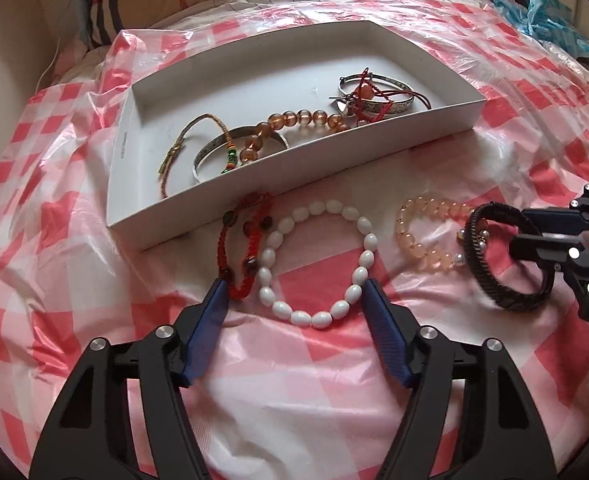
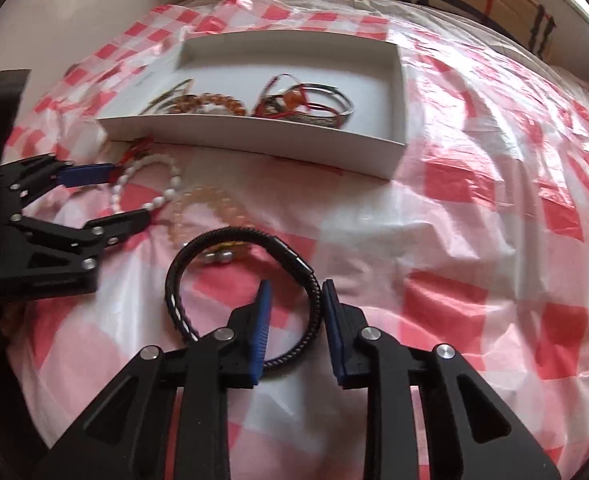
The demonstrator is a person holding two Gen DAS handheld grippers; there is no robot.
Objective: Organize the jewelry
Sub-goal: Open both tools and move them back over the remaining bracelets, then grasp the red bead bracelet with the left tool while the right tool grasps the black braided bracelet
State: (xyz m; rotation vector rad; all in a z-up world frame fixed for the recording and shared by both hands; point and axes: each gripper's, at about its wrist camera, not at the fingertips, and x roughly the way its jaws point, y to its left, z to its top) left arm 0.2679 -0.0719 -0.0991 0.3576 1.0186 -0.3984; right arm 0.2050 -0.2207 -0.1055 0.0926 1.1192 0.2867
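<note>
Jewelry: four bracelets lie loose on the red-and-white checked plastic sheet, all on the near side of the white tray; more pieces are already inside the tray.

White bead bracelet: lies flat just in front of the tray's near wall, directly ahead of the left gripper. The ring sits between the two blue pads, which flank its near half, one at each side.

Left jaws: parted, not clamped; the pads stand beside the beads with no squeeze visible.

Black braided bracelet: lies flat well to the right of the tray's near corner. The right gripper straddles its right-hand band, one pad inside the ring, one outside.

Right jaws: narrowed around the band; a sliver of gap shows at the inner pad, so they do not look clamped yet.

Nearer hand: left for the white beads, right for the black band.

Red cord bracelet: touching the white one's left side, against the tray wall.

Peach bead bracelet: between the white and black ones.

Count outside tray: four bracelets, one of each kind.

Count inside tray: two silver bangles, one amber bead strand and one woven cord on the left; the red cords on the right are too tangled to count.
</note>
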